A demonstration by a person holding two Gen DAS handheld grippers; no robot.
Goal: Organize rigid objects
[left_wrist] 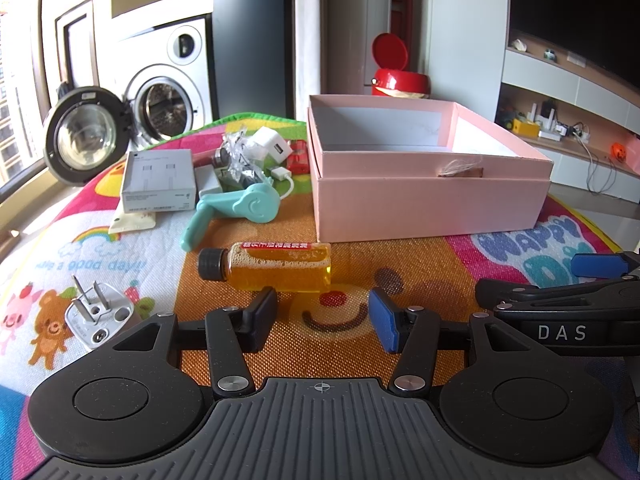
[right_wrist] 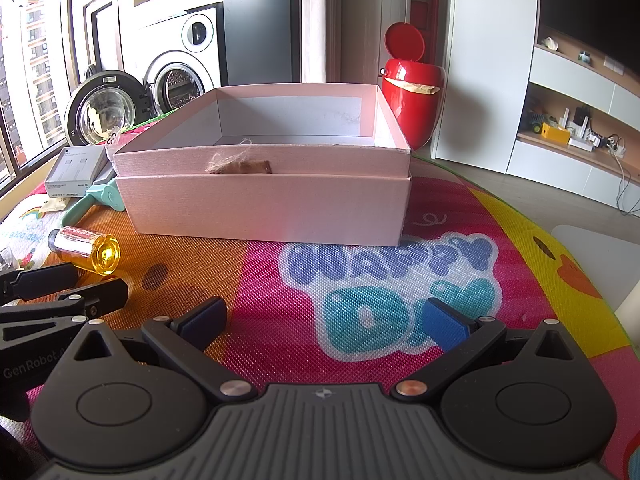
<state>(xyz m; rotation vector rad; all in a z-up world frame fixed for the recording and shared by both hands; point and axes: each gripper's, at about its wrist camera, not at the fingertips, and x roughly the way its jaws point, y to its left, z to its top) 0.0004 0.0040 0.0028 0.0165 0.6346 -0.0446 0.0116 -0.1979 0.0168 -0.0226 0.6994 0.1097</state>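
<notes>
A small bottle of amber liquid with a black cap lies on its side on the colourful mat, just ahead of my open, empty left gripper. The bottle also shows in the right wrist view. An open pink box stands behind it and looks empty; it fills the middle of the right wrist view. My right gripper is open and empty over the mat, in front of the box.
Left of the box lie a teal handheld gadget, a white cable box, a white charger cube, a clear wrapper and small red items. A white plug adapter lies near left. A red bin stands behind the box.
</notes>
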